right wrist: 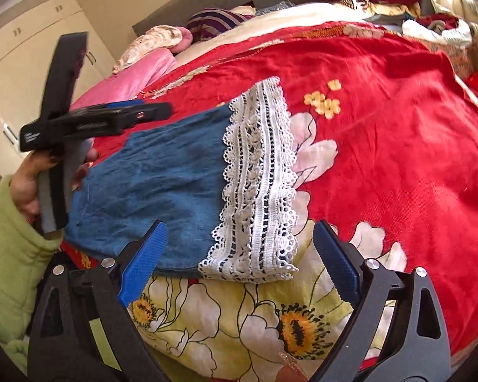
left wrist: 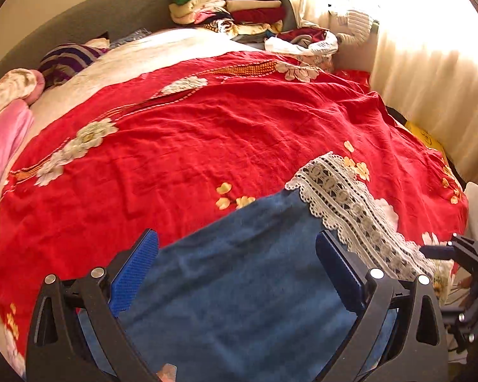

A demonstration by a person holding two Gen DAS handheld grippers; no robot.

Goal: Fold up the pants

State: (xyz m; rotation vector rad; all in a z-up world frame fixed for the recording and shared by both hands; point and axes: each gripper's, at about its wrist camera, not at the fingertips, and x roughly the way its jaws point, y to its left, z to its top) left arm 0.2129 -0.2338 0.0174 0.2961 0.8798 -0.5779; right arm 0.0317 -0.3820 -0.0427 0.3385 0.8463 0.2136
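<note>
A big red bedspread with white flowers (left wrist: 207, 133) covers the bed. The folded blue denim pants with a white lace hem (right wrist: 162, 175) lie on it at the near edge. The left gripper (left wrist: 237, 264) is wide open above the denim, holding nothing. The right gripper (right wrist: 239, 254) is wide open too, holding nothing, with the lace hem below it.

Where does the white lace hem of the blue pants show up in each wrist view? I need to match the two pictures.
Left wrist: lace hem runs diagonally at lower right, beyond the right finger of the left tool.
Right wrist: lace hem stands as a vertical band at centre, on the right end of the blue pants.
Shared landmark: the red floral bedspread under the pants.
</note>
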